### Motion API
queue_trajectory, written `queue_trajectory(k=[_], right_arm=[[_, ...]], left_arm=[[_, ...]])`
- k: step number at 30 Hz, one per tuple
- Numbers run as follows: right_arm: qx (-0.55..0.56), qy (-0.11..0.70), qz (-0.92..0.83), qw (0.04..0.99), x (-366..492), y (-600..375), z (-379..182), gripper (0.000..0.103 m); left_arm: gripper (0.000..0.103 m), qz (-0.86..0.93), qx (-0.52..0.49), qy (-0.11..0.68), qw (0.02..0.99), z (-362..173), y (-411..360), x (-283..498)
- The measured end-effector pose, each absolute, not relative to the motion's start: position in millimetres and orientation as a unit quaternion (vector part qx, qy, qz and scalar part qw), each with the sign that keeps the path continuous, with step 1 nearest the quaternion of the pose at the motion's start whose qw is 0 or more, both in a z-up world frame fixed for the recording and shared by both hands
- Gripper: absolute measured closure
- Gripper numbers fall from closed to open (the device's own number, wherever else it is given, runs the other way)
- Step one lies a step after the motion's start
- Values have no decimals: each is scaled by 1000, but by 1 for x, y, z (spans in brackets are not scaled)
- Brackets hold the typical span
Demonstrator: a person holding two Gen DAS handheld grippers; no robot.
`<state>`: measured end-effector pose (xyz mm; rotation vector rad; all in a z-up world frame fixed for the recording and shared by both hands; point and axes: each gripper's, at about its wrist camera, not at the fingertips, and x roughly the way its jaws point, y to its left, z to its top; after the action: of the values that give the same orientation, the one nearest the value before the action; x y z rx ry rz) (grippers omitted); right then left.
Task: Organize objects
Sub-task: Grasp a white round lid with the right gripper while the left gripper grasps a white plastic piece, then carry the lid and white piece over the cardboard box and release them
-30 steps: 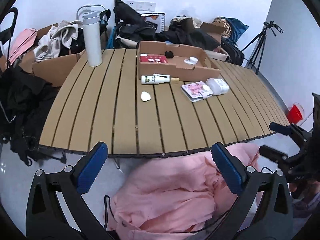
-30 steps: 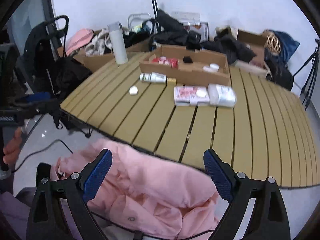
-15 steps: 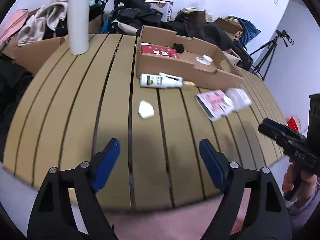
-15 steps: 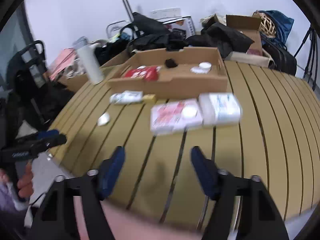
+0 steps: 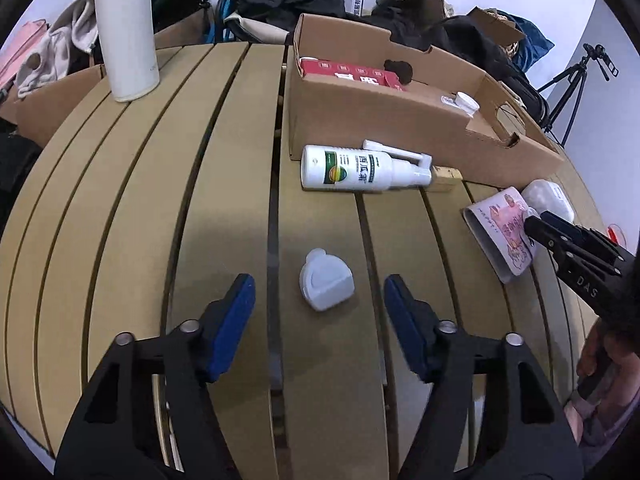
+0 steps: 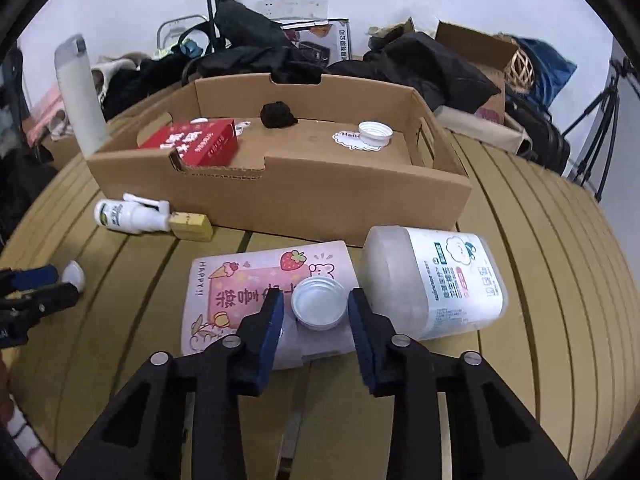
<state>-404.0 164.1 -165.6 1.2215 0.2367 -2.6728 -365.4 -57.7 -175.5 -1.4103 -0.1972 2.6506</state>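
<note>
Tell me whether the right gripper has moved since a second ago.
Yes. The right gripper advanced over the table toward the cardboard box, and now straddles the white cap.

A bottle cap lies on the packet, before the cardboard box.

Low in the frame the left claw stands spread wide over the slatted surface, its blue pads on either side of a small white cap without touching it. Above the cap a white spray bottle lies on its side just in front of a cardboard box holding a red packet. At the right edge the right claw reaches over a pink packet, and a tall white flask stands upper left.
</note>
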Motion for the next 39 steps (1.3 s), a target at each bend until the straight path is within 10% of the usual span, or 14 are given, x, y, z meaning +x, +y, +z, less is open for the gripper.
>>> queue_trajectory(k=[7, 39], right_arm=[[406, 72, -905, 101, -405, 166, -167, 71], [362, 15, -920, 151, -233, 235, -61, 71]], left_arm=[[78, 891, -453, -7, 28, -179, -42, -367], [78, 911, -395, -69, 95, -44, -39, -245]])
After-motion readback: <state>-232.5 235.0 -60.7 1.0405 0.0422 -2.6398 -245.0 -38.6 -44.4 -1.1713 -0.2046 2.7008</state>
